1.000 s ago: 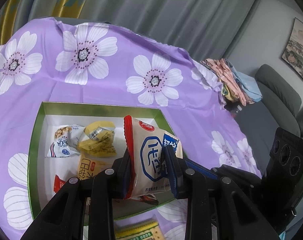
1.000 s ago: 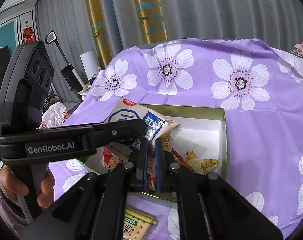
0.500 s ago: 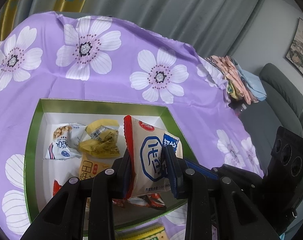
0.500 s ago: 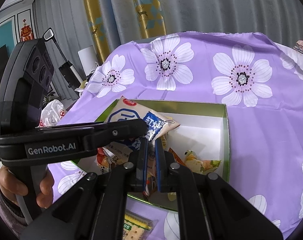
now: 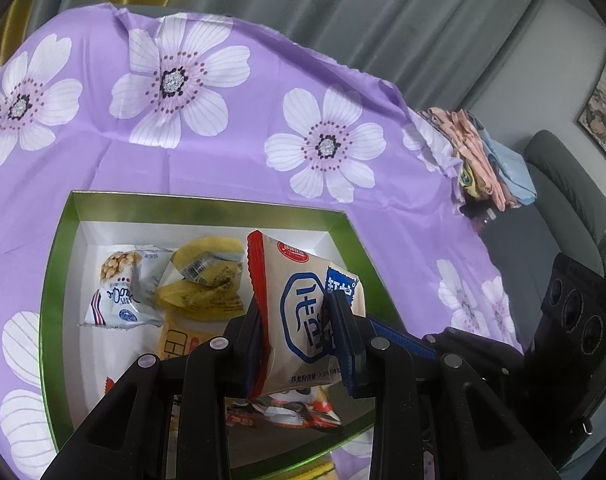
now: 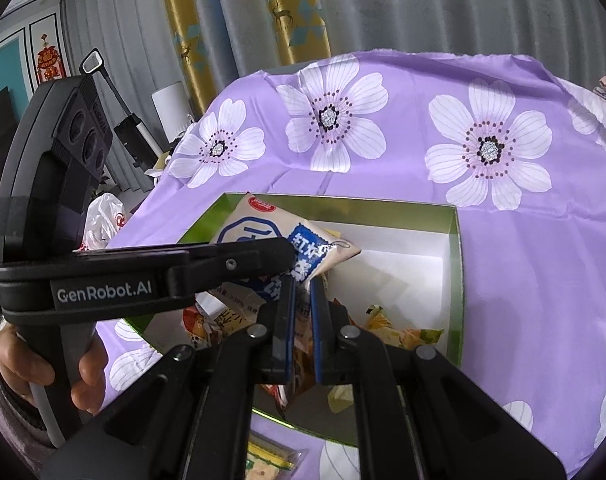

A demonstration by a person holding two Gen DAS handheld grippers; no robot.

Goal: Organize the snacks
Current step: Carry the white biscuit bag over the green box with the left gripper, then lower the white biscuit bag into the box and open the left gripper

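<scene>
Left wrist view: the light, crinkly cracker packet [image 5: 303, 312] is pinched across its soft middle by the left gripper [image 5: 299, 340]; the right gripper [image 6: 301, 320] is closed on its sealed edge, where slipping is less likely.

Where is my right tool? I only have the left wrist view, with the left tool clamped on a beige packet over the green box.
Observer: The right tool is shut on the blue-printed corner of that same beige packet.
Operator: Does the box hold anything that my tool hides?
Observer: Yes, an orange and green packet lies on the floor of the box, near its right wall in the right wrist view.
Operator: How is the left tool being held?
Observer: A hand in a fuzzy sleeve grips the handle of the left tool from below.
</scene>
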